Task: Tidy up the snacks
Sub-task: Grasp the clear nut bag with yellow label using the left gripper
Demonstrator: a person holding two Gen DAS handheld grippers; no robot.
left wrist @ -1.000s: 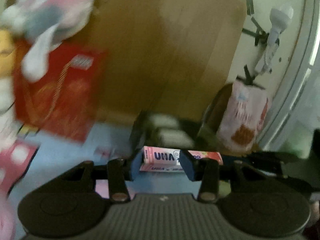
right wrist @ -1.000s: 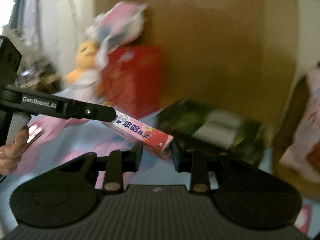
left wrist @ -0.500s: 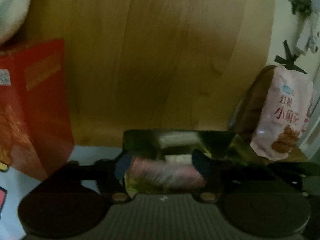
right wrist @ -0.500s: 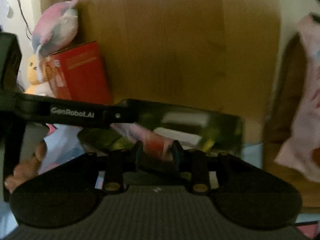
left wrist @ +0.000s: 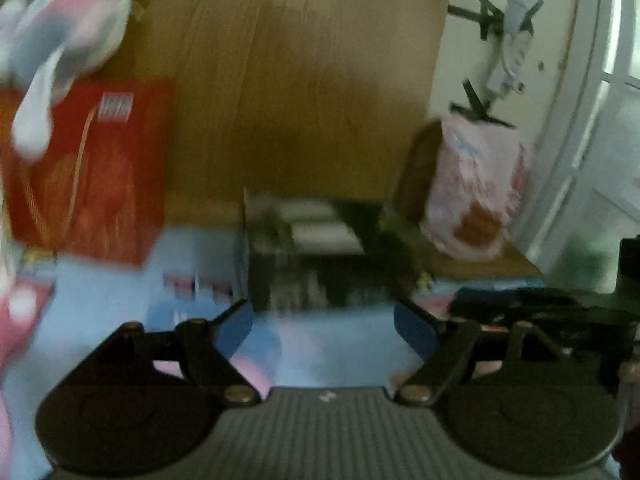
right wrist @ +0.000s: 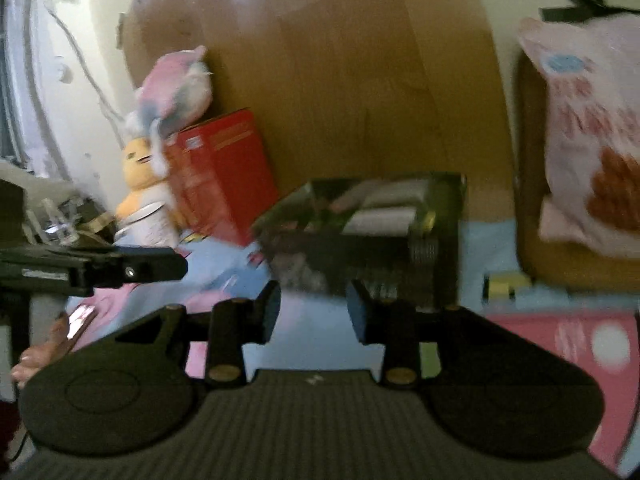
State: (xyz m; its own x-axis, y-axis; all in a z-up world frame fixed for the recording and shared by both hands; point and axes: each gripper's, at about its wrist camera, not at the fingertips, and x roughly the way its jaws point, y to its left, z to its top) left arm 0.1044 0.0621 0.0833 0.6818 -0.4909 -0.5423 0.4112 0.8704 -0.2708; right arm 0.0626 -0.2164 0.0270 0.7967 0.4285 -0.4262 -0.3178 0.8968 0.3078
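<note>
Board: brown wooden panel (left wrist: 304,92) upright behind everything.
Box: dark open box (right wrist: 372,236) in front of it, pale packets and the pink packet inside, blurred.
Left gripper (left wrist: 323,325): fingers just spread wide, pink packet gone from between.
Right gripper (right wrist: 313,310): fingers easing apart, nothing gripped.

Both wrist views face the dark box (left wrist: 320,264).

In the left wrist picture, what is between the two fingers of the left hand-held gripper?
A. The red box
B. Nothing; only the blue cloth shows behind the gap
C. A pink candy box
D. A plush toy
B: the left hand-held gripper has its blue pads wide apart, and only the blue cloth shows in the gap.
</note>
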